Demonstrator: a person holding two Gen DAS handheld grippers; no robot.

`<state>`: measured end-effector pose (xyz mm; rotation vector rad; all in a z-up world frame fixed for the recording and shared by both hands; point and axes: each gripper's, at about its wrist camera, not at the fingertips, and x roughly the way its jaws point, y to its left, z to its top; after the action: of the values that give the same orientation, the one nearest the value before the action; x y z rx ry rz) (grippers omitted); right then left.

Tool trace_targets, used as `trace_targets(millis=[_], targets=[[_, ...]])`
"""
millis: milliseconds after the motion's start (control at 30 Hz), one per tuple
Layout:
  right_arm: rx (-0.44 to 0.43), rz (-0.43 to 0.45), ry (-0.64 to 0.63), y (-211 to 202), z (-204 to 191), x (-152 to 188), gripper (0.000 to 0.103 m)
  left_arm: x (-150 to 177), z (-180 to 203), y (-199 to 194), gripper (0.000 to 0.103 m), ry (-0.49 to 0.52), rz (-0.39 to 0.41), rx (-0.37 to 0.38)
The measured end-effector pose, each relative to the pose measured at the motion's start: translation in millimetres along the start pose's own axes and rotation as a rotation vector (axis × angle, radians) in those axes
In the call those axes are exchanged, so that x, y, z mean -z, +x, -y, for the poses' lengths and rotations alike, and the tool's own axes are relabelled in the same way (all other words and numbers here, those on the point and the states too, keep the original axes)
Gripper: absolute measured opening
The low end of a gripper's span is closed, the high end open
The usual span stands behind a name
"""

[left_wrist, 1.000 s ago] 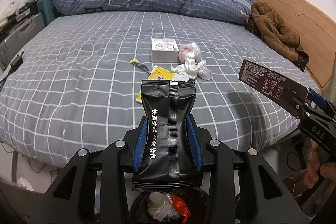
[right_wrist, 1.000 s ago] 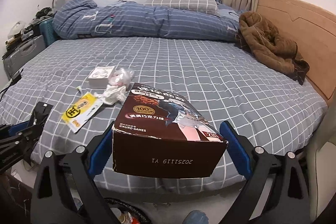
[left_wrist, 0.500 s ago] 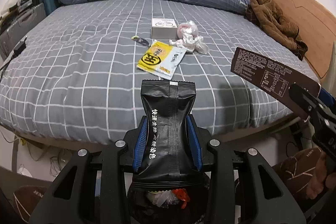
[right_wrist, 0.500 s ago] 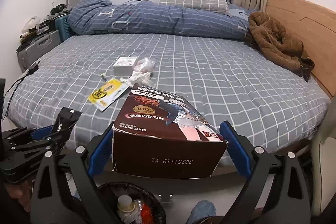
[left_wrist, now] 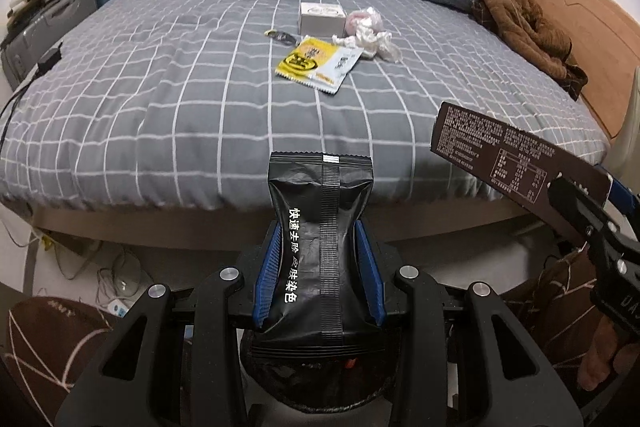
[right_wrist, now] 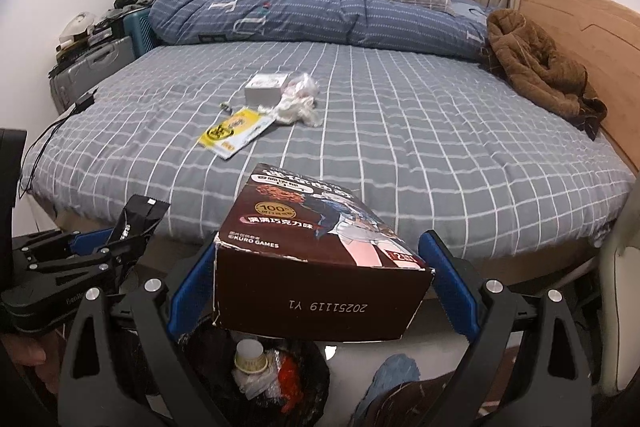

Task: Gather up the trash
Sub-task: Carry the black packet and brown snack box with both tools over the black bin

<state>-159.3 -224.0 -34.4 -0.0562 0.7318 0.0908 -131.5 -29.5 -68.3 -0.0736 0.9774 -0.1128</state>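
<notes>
Both grippers carry trash over the bin (right_wrist: pixel 256 375): left gripper (left_wrist: pixel 320 267) pinches the black sachet (left_wrist: pixel 320 239) upright, right gripper (right_wrist: pixel 320 283) clamps the brown box (right_wrist: pixel 320 267) by its sides, probably for dropping. On the bed (right_wrist: pixel 440 147) the yellow packet (right_wrist: pixel 236 131), white box (right_wrist: pixel 266 89) and tissues (right_wrist: pixel 298 105) wait.

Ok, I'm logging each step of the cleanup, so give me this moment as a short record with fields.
left gripper: shut on black sachet
right gripper: shut on brown carton
bin: below both grippers, paper cup and wrappers inside
left on bed: yellow packet, white box, crumpled tissue, small wrapper
not trash: brown jacket
</notes>
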Motion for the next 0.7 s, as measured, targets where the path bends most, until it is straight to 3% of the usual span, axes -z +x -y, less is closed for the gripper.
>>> trace_targets(millis=[467,700], targets=[[-0.052,-0.105,-0.029,-4,-21,42,0.091,40,-11,2,0.036,-0.02,-0.084,-0.017],[-0.094,-0.191,-0.061,15,-40,56,0.091,56,-23,20,0.036,-0.021,-0.135,-0.044]])
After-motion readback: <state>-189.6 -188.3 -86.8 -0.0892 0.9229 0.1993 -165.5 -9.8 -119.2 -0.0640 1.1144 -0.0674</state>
